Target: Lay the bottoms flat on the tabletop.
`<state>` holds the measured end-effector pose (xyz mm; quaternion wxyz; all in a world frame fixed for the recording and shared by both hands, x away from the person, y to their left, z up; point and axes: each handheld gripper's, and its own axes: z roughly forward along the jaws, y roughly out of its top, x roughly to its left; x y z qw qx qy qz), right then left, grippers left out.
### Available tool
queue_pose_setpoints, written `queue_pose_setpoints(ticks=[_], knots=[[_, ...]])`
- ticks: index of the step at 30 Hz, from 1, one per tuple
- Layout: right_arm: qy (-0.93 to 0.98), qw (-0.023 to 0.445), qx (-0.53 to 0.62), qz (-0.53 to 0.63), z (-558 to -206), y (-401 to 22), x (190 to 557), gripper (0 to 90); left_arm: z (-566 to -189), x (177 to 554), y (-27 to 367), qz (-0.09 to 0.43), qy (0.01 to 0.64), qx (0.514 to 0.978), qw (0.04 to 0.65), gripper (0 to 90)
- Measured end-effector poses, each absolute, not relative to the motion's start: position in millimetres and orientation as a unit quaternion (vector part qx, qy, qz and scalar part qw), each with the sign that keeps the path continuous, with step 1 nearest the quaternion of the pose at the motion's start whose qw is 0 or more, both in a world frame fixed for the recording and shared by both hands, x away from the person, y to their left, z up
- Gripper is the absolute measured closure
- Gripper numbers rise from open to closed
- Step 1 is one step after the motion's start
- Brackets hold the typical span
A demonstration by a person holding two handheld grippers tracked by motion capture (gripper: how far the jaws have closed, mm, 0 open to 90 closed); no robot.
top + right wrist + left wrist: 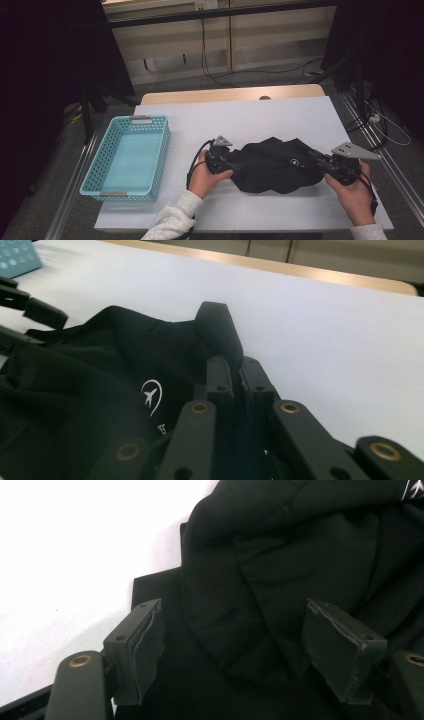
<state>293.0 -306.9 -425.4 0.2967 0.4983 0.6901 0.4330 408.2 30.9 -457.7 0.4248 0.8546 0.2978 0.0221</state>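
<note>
Black cloth is what we are working with: a dark garment [277, 164] with a small white plane logo lies bunched in the middle of the white table cover [250, 117], and we judge the step in hand to be gathering or folding it, perhaps for the turquoise basket [129, 155] that stands empty to its left. Starting at the left, our left gripper [231, 165] sits at the garment's left end with its jaws released; in the left gripper view a thick fold of the cloth lies between the pads [147, 645] without being pressed, so we should push in until a full fold, not just one loose layer, sits deep between them before we clamp. Moving right, our right gripper [320, 159] is clenched on the garment's right edge, a tuft of cloth poking out past the closed jaws in the right gripper view; we want to keep that pinch steady and hold the cloth lightly taut so the left side can catch it cleanly. Both ends should then rise together, or the slack middle may drag and spill open. Beneath the cover a light wooden tabletop [225, 95] shows at the far edge, and beyond it we see grey flooring, pale cabinet panels [260, 35] and trailing cables.
</note>
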Motion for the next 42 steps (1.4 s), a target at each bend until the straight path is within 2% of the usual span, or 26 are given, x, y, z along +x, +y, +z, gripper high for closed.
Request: queue_pose_setpoints(ticks=[5, 8, 9, 10, 14, 18, 24, 29, 32, 35, 36, 38, 40, 42], knots=[[0.681, 0.309, 0.506, 0.429, -424.2, -315.7, 292.0, 84.8, -461.8, 408.4, 30.6, 0.024, 0.298, 0.858, 0.418, 29.2], [0.677, 0.31, 0.512, 0.429, -426.0, -319.4, 291.4, 84.8, -464.3, 408.4, 29.2, 0.023, 0.296, 0.856, 0.424, 38.0], [0.678, 0.309, 0.512, 0.428, -426.9, -319.6, 291.5, 84.8, -464.2, 408.2, 28.8, 0.019, 0.295, 0.856, 0.425, 42.5], [0.678, 0.309, 0.512, 0.427, -427.5, -319.2, 291.6, 84.8, -463.9, 408.0, 28.5, 0.014, 0.298, 0.854, 0.427, 52.3], [0.681, 0.307, 0.507, 0.429, -427.8, -315.8, 292.2, 84.8, -460.9, 408.8, 31.1, 0.008, 0.297, 0.853, 0.429, 77.2], [0.684, 0.303, 0.501, 0.435, -426.5, -312.5, 292.1, 84.8, -448.4, 412.7, 43.9, -0.013, 0.316, 0.844, 0.433, 89.0], [0.686, 0.291, 0.489, 0.453, -423.5, -305.2, 293.5, 84.7, -424.1, 418.8, 71.6, -0.013, 0.343, 0.832, 0.436, 90.0], [0.685, 0.268, 0.488, 0.47, -423.5, -296.9, 296.3, 84.5, -409.2, 420.2, 95.1, 0.011, 0.362, 0.832, 0.421, 90.0], [0.693, 0.285, 0.485, 0.45, -428.3, -296.6, 301.1, 83.6, -409.4, 422.3, 104.7, 0.009, 0.373, 0.831, 0.412, 90.0], [0.694, 0.279, 0.503, 0.434, -440.4, -303.6, 307.7, 82.1, -420.2, 423.9, 102.6, 0.001, 0.377, 0.833, 0.404, 90.0], [0.699, 0.284, 0.503, 0.422, -442.4, -303.9, 309.1, 79.5, -424.5, 424.0, 100.0, -0.002, 0.376, 0.837, 0.397, 90.0], [0.702, 0.286, 0.512, 0.404, -443.9, -304.1, 312.2, 67.9, -428.6, 424.2, 98.6, 0.004, 0.375, 0.842, 0.387, 90.0], [0.705, 0.315, 0.508, 0.382, -441.2, -303.6, 312.9, 67.6, -430.7, 424.8, 100.3, 0.004, 0.378, 0.842, 0.384, 90.0], [0.703, 0.318, 0.499, 0.395, -436.5, -302.7, 313.6, 64.8, -429.5, 425.4, 104.4, 0.005, 0.383, 0.839, 0.387, 90.0]])
